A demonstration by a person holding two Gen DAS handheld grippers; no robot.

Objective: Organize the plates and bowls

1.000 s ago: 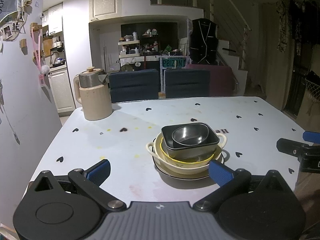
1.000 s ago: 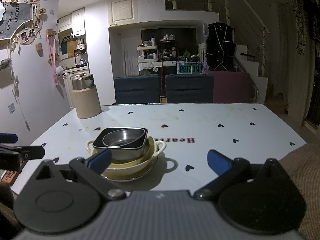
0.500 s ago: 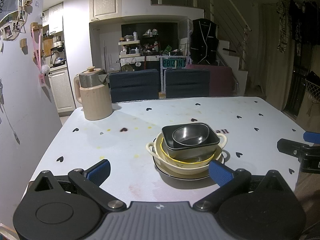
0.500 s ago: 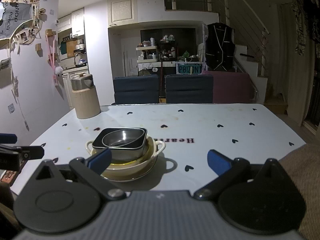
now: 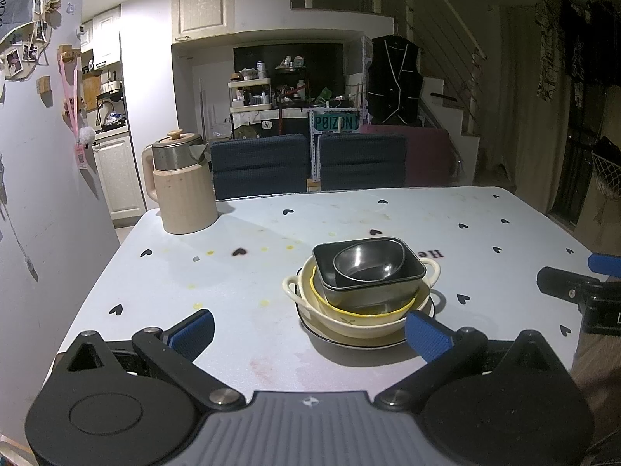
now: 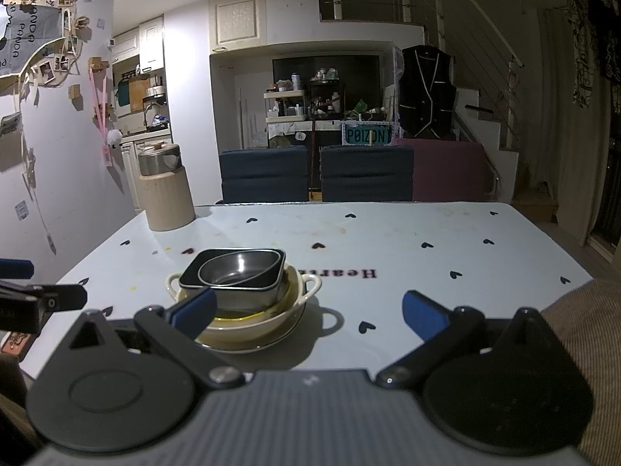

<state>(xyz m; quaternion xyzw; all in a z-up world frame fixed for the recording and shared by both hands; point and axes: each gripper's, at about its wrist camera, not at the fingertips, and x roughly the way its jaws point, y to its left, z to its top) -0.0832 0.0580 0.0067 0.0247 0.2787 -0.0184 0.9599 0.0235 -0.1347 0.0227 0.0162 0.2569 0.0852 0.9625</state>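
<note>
table point(image 5: 349, 217) white, heart print | jug point(image 5: 180, 184) far left corner | stack mid-table: plate point(image 5: 349, 343) under cream bowl point(image 5: 357, 320); yellow bowl point(image 5: 361, 310); black dish point(image 5: 366, 268); steel bowl point(image 5: 368, 262) on top | left gripper point(image 5: 310, 336) wide, empty; right gripper point(image 6: 310, 312) wide, empty; both short of stack

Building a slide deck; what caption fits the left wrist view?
Open left gripper faces nested bowls stacked on a plate, kettle behind on heart-print table.
</note>
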